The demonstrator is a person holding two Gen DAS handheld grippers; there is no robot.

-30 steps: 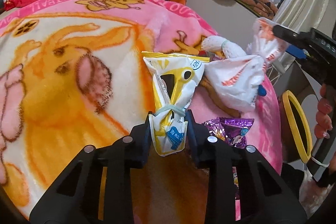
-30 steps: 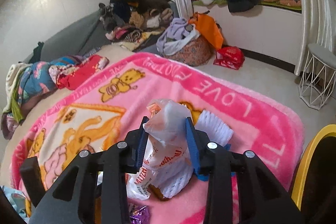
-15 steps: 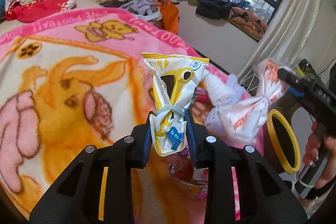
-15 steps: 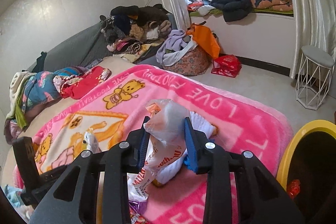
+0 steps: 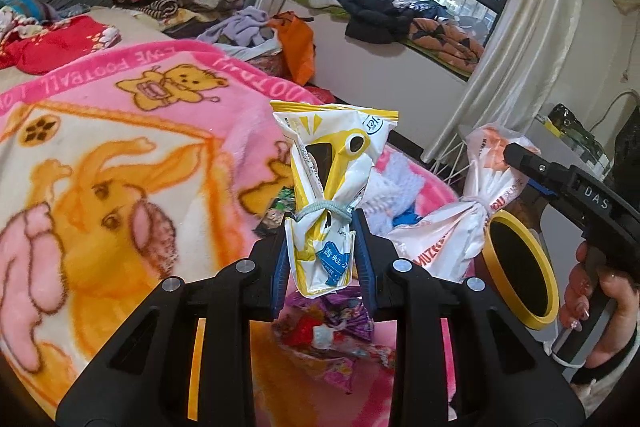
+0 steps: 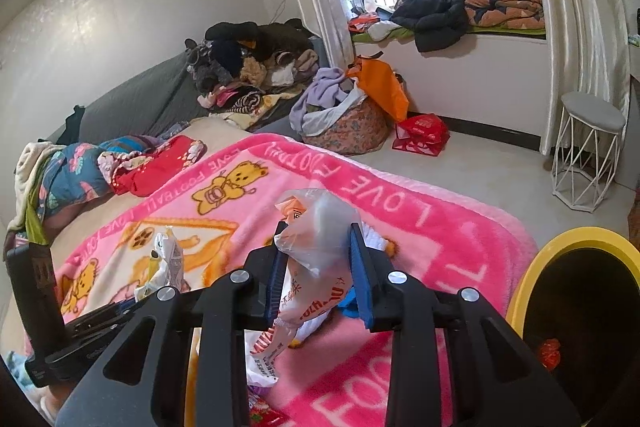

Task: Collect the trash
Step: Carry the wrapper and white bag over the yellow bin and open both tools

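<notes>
Your two wrist cameras looked closely along each gripper toward the window, sharing the pink blanket (image 5: 120, 131) and yellow-rimmed bin (image 6: 568, 247).

right gripper (image 6: 318, 267) pinching plastic bag (image 6: 308, 267), yellow bin (image 6: 532, 267)

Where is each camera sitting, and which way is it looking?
Left wrist: sits on the left gripper, looking along its fingers across the blanket toward the window; it shows the yellow packet it grips, plus the right gripper and the hand holding it.
Right wrist: sits on the right gripper, looking over the blanket toward the wall and window; it shows the white bag it grips, and the left gripper low on the left.
Both views share the blanket, the bin, both bags and the window.
</notes>
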